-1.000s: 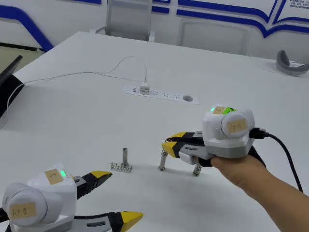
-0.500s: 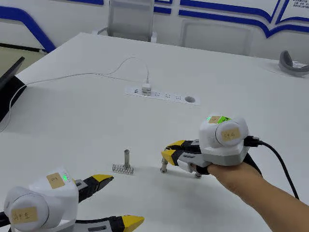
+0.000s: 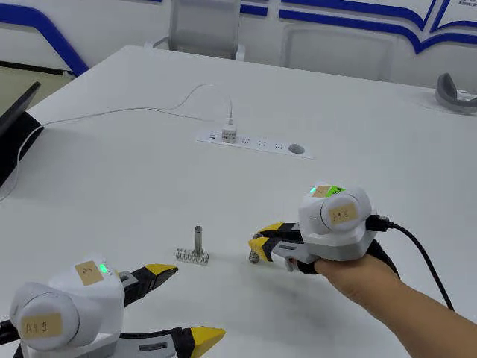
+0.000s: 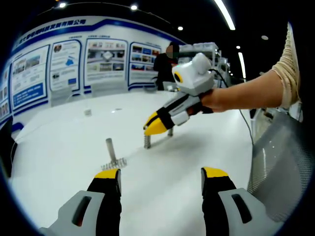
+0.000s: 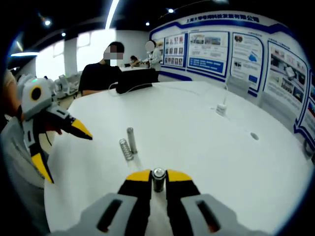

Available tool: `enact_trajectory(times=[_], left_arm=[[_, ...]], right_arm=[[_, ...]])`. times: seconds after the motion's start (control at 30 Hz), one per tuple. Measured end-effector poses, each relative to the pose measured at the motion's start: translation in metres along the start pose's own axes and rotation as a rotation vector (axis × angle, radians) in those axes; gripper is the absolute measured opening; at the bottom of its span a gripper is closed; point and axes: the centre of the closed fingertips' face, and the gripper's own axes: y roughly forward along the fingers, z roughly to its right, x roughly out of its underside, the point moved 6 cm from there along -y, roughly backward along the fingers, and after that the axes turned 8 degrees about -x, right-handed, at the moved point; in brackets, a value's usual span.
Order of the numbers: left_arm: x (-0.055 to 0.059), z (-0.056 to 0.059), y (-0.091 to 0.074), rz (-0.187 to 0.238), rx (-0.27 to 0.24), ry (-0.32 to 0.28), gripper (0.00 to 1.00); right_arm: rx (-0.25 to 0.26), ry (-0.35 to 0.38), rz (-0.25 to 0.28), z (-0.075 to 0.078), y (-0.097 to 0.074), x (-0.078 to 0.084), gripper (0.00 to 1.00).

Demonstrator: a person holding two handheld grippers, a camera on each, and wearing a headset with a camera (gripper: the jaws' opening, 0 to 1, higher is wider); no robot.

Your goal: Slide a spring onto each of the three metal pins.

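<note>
A bare metal pin stands upright on the white table, and a loose spring lies at its foot. My right gripper is low over a second pin that carries a spring. In the right gripper view the jaws of that gripper are shut around that pin's top, with the bare pin and loose spring ahead. My left gripper hovers open near the front edge with nothing in it. From the left gripper, two spring-wrapped pins stand under the right gripper.
A white power strip with a plug and a cable lies mid-table. A dark screen sits at the left edge, and a grey object at the far right. Chairs stand behind the table. People sit at its far side.
My right gripper has come down toward the table over the spring-carrying pin. The left gripper stays open and has hardly moved. The head camera has shifted a little.
</note>
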Motion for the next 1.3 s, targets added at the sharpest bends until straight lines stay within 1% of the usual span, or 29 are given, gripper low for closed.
enact_trajectory(times=[0.07, 0.27, 0.5, 0.67, 0.77, 0.83, 0.93, 1.03, 1.3], left_arm=[[0.000, 0.000, 0.000, 0.000, 0.000, 0.000, 0.67], [0.000, 0.000, 0.000, 0.000, -0.003, 0.001, 0.67], [0.000, -0.001, -0.001, 0.000, -0.005, -0.005, 0.67], [0.000, -0.001, -0.001, -0.001, -0.005, -0.008, 0.67], [0.001, -0.001, 0.000, -0.004, -0.004, -0.008, 0.67], [0.001, -0.001, 0.000, -0.005, -0.003, -0.005, 0.67], [0.001, 0.000, 0.000, -0.007, 0.001, -0.001, 0.67], [0.001, 0.000, 0.000, -0.007, 0.001, 0.001, 0.67], [0.002, -0.002, -0.001, -0.007, -0.008, -0.005, 0.67]], right_arm=[[0.000, 0.006, -0.011, 0.000, 0.001, 0.003, 0.12], [-0.001, 0.006, -0.018, -0.001, 0.001, 0.004, 0.13], [0.015, -0.001, -0.003, -0.003, -0.010, 0.002, 0.15], [0.033, -0.012, 0.029, -0.005, -0.025, -0.003, 0.17], [0.035, -0.039, 0.068, -0.012, -0.034, -0.013, 0.17], [0.031, -0.055, 0.084, -0.016, -0.036, -0.018, 0.17], [0.019, -0.075, 0.097, -0.021, -0.035, -0.025, 0.17], [0.004, -0.085, 0.102, -0.025, -0.029, -0.030, 0.17], [-0.056, -0.109, 0.067, -0.037, -0.005, -0.030, 0.17]])
